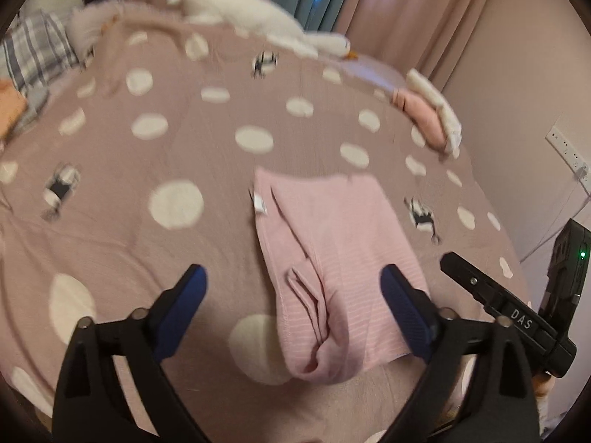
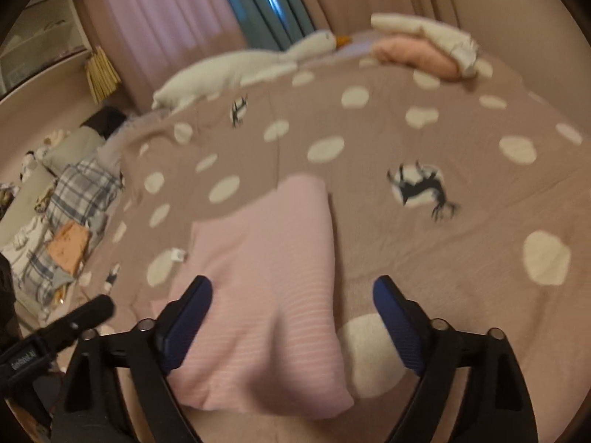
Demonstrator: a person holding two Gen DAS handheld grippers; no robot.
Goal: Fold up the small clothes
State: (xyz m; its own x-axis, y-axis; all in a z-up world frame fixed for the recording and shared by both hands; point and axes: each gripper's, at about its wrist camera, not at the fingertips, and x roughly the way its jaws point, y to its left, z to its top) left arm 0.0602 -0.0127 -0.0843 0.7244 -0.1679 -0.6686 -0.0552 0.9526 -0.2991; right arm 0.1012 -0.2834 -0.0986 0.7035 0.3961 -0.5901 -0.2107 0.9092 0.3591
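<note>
A small pink striped garment (image 1: pixel 325 243) lies folded on the spotted bedspread (image 1: pixel 147 170), with a white label at its far left corner. My left gripper (image 1: pixel 293 280) is open and empty, hovering just above the garment's near end. The same garment shows in the right wrist view (image 2: pixel 266 265). My right gripper (image 2: pixel 291 295) is open and empty above the garment's near right part. The right gripper's body shows at the right edge of the left wrist view (image 1: pixel 517 313).
A white goose plush (image 1: pixel 258 18) lies along the bed's far edge. A stack of folded pink and white clothes (image 1: pixel 432 118) sits at the far right corner. Plaid clothes (image 2: pixel 74 199) and an orange piece lie at the left. Curtains hang behind.
</note>
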